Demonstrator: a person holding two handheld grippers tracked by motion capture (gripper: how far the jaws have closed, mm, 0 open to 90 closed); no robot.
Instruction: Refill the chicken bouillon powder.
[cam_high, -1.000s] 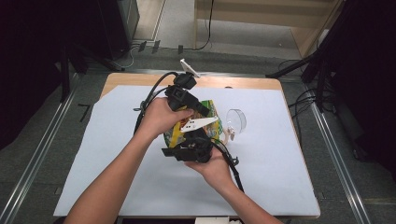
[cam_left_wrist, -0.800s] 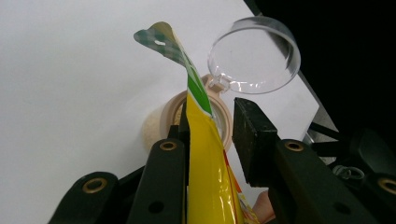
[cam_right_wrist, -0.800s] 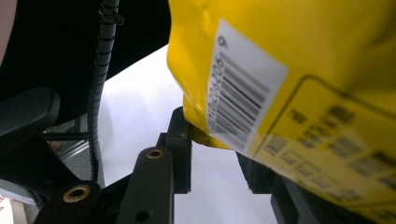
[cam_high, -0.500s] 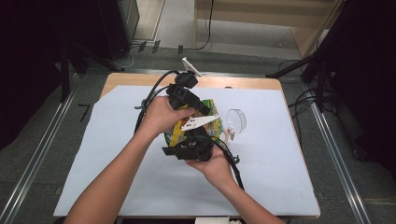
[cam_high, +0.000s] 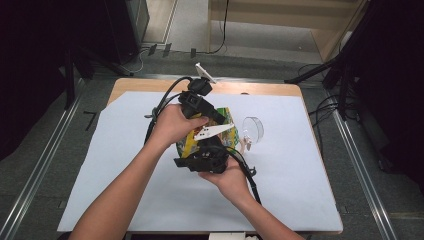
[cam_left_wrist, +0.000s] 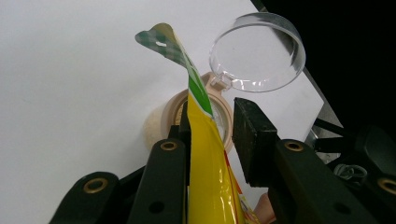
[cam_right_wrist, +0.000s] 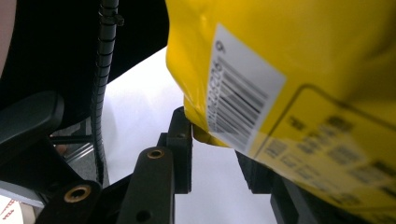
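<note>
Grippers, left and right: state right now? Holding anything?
Left gripper: jaws apart, glossy yellow-and-green plastic bag lies against one jaw only; grip cannot be told.
Right gripper: the same bag's corner sits between its jaws; grip cannot be told.

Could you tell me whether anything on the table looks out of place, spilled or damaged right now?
Nothing looks spilled or broken. The yellow bag is held up off the white sheet between the left gripper and the right gripper. The beige container beyond it has its clear hinged lid flipped open, which looks deliberate.
</note>
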